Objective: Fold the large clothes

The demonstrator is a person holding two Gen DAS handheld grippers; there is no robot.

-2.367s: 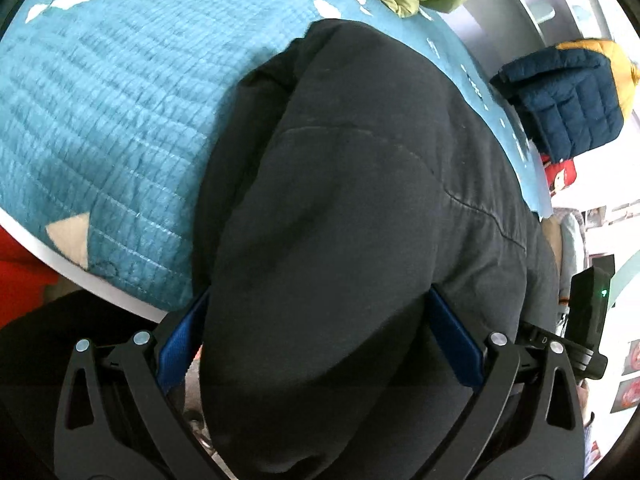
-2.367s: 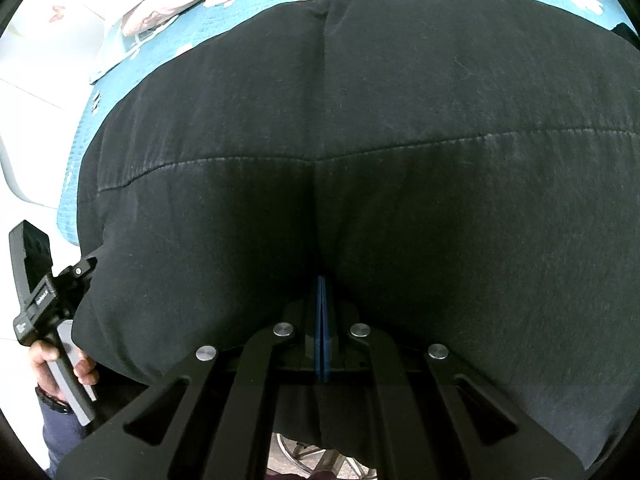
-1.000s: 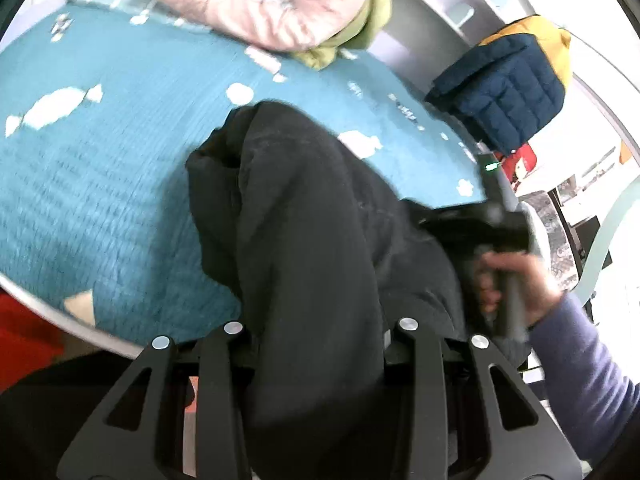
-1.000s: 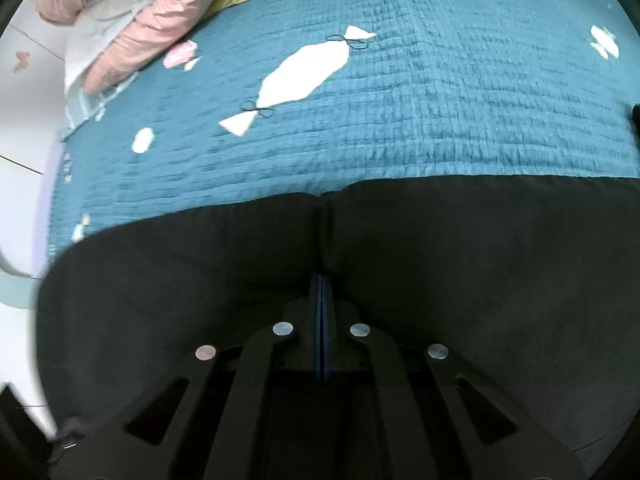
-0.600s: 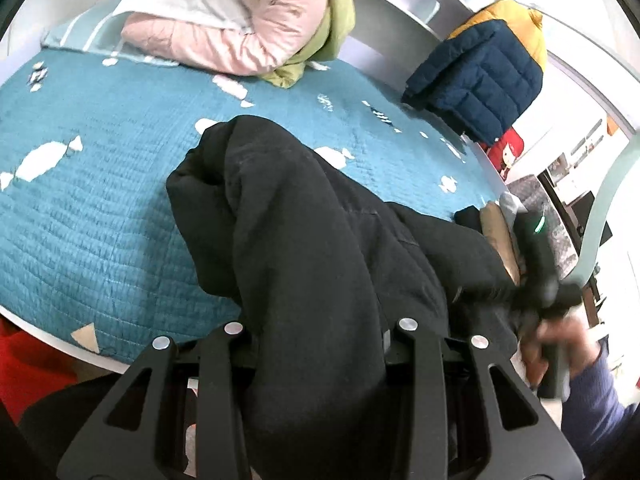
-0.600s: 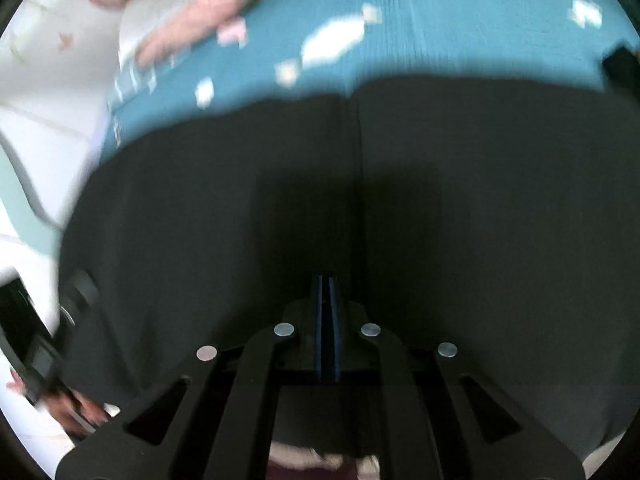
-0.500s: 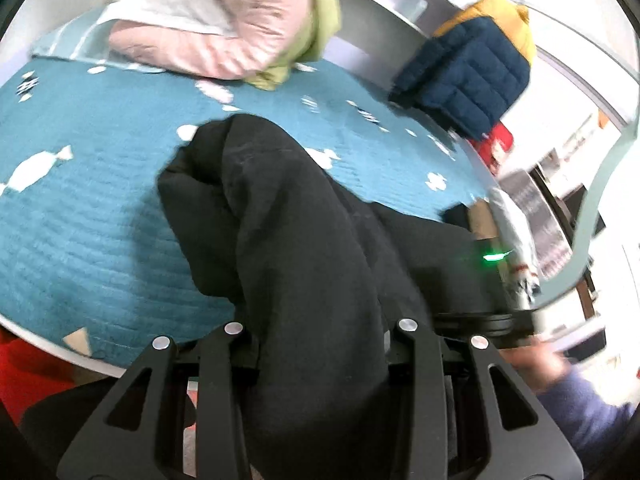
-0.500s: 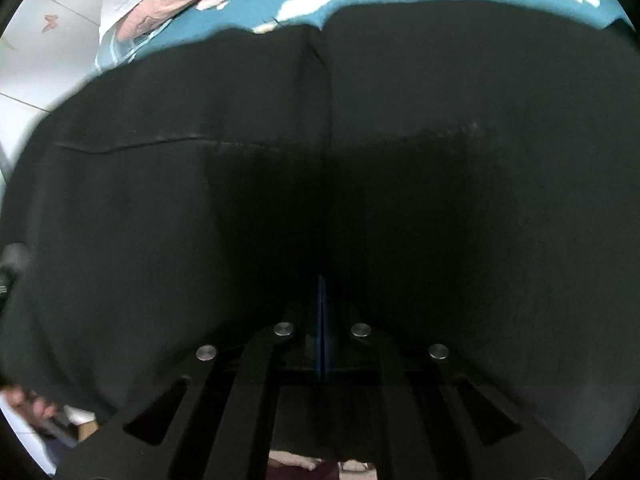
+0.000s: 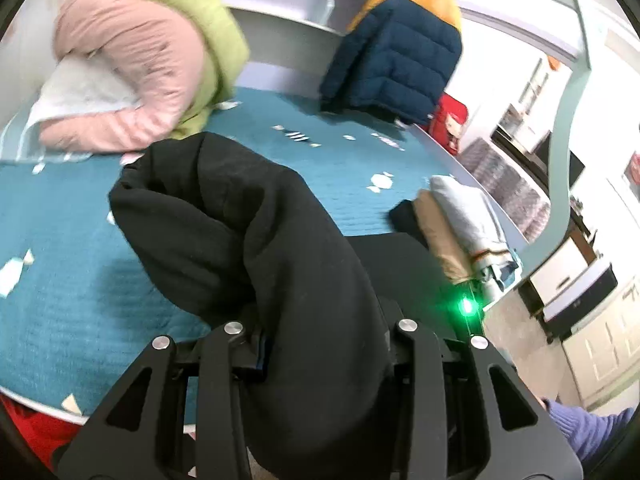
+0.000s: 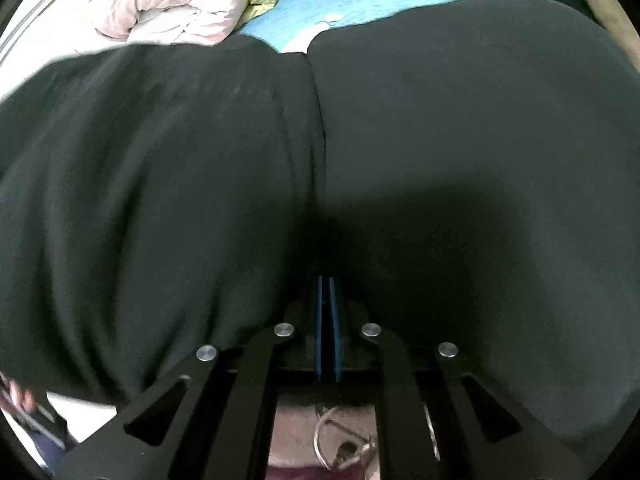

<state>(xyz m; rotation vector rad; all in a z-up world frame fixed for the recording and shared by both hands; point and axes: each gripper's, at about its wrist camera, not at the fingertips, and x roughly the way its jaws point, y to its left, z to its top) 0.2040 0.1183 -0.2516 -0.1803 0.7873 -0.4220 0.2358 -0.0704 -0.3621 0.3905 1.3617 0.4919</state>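
Note:
A bulky black padded coat (image 9: 256, 240) is held up over the near edge of a teal quilted bed (image 9: 60, 280). My left gripper (image 9: 324, 344) is shut on a thick bunched fold of the black coat, which spills over and between its fingers. In the right wrist view the black coat (image 10: 460, 140) fills nearly the whole frame. My right gripper (image 10: 328, 308) is shut on the black coat, its blue pads (image 10: 318, 320) pressed together with fabric draped over them. The right gripper's green light (image 9: 466, 306) shows low right in the left wrist view.
A pink and green padded jacket pile (image 9: 132, 64) lies at the far left of the bed. A navy and yellow puffer jacket (image 9: 400, 52) sits at the far side. A stack of folded clothes (image 9: 460, 224) rests at the bed's right edge. Floor and cabinets lie to the right.
Both grippers have lifted the black coat higher off the bed. The left camera now looks more level across the bed. The left gripper closed on the coat earlier.

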